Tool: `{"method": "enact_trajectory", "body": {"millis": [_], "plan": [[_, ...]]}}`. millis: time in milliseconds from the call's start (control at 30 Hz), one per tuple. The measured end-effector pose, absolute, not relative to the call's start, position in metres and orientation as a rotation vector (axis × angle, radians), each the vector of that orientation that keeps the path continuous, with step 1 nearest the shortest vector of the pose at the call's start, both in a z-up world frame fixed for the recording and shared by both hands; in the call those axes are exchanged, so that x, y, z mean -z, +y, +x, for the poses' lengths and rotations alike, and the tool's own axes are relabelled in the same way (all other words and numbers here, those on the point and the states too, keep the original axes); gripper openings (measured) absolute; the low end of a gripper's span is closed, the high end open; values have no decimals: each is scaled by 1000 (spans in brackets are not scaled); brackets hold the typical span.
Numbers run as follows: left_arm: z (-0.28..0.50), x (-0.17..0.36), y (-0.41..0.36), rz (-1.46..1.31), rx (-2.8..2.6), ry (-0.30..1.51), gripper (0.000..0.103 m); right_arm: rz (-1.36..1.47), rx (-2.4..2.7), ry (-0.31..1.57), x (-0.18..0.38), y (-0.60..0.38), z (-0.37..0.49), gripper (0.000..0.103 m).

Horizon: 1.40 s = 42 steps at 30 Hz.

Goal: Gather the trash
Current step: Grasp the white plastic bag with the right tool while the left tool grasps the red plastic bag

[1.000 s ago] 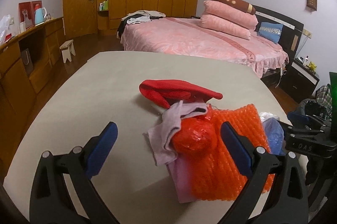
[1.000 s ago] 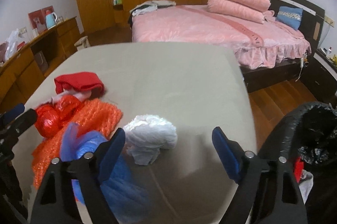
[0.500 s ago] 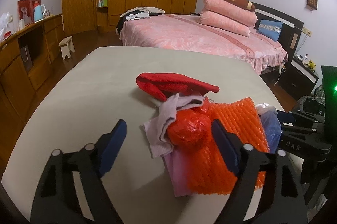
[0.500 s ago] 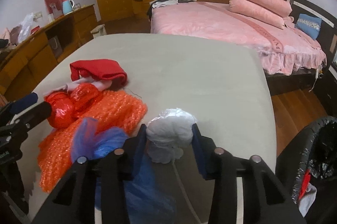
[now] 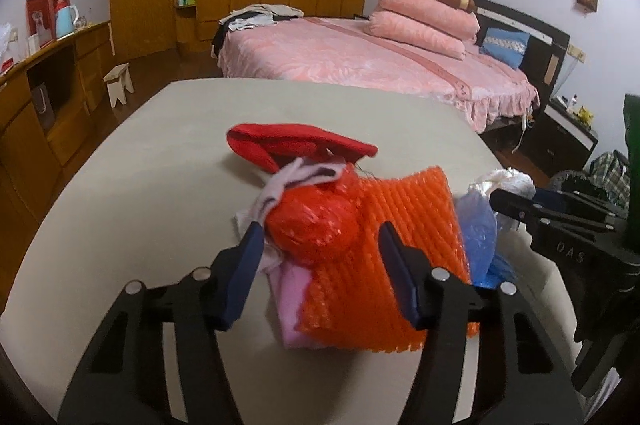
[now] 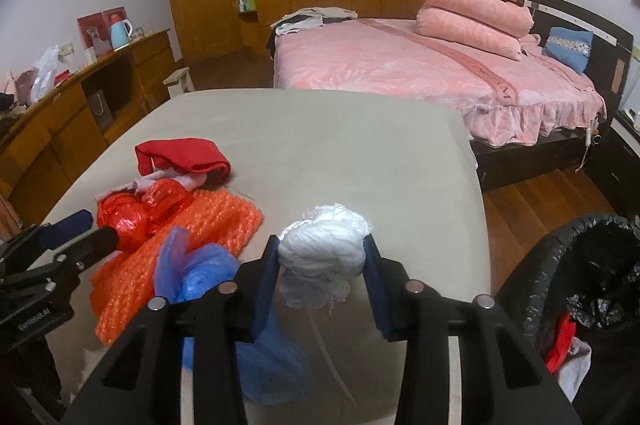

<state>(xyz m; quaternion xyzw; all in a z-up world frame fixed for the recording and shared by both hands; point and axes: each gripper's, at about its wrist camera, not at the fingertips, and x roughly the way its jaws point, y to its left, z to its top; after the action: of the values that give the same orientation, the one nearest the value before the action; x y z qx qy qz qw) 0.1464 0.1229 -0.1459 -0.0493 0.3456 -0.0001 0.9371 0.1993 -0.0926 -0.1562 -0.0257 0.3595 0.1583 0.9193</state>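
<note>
A crumpled red plastic ball (image 5: 312, 225) lies on a sheet of orange bubble wrap (image 5: 404, 221), with a pale cloth (image 5: 280, 185) and a red cloth (image 5: 296, 143) behind it. My left gripper (image 5: 320, 241) has the ball between its closing jaws; the right pad still stands a little off it. A crumpled white plastic bag (image 6: 324, 245) is pinched in my right gripper (image 6: 322, 253), which is shut on it just above the table. A blue plastic bag (image 6: 192, 269) lies beside the orange wrap.
The trash sits on a grey table (image 6: 320, 153). A bin with a black liner (image 6: 592, 265) stands at the table's right, with trash inside. A pink bed (image 6: 420, 65) lies beyond, and a wooden sideboard (image 6: 80, 105) runs along the left.
The left jaws narrowed around the red ball. The right jaws closed on the white bag and lifted it slightly.
</note>
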Motion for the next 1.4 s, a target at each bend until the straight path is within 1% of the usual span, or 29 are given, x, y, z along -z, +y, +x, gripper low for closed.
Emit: {"method": "enact_trajectory", "body": {"millis": [167,200,267,367,433,500,533,567,667,767,1067,1233,1400], "plan": [[160,158,124,-108,2,764,58,-45,-321,749,160,-95,201,41],[163,159,126,-113,-3,767,60,-45,-321,750,161,-95,201,41],[169,160,128,-126,-3,772,68,-45,-320,750,161,-95,202,41],[178,161,132,-136,-3,777,73,-45,-317,749,162,-95,201,41],[185,162,133,-132,-9,781,74,-46,-314,749,162,-95,201,41],[189,163,135,-133,-8,790,73,-48,-311,749,162,-94,200,41],[191,164,136,-135,-7,794,68,-47,-310,748,162,-94,199,41],[191,165,137,-138,-5,797,58,-46,-310,747,162,-95,199,41],[187,166,139,-134,3,796,46,-43,-312,740,159,-95,197,41],[178,161,137,-118,0,767,42,-46,-314,726,154,-95,193,41],[152,135,124,-109,29,716,41,-22,-319,684,131,-99,180,41],[143,135,119,-127,51,740,42,-19,-322,675,123,-102,172,41],[139,144,114,-109,51,772,50,-25,-323,685,124,-104,167,41]]}}
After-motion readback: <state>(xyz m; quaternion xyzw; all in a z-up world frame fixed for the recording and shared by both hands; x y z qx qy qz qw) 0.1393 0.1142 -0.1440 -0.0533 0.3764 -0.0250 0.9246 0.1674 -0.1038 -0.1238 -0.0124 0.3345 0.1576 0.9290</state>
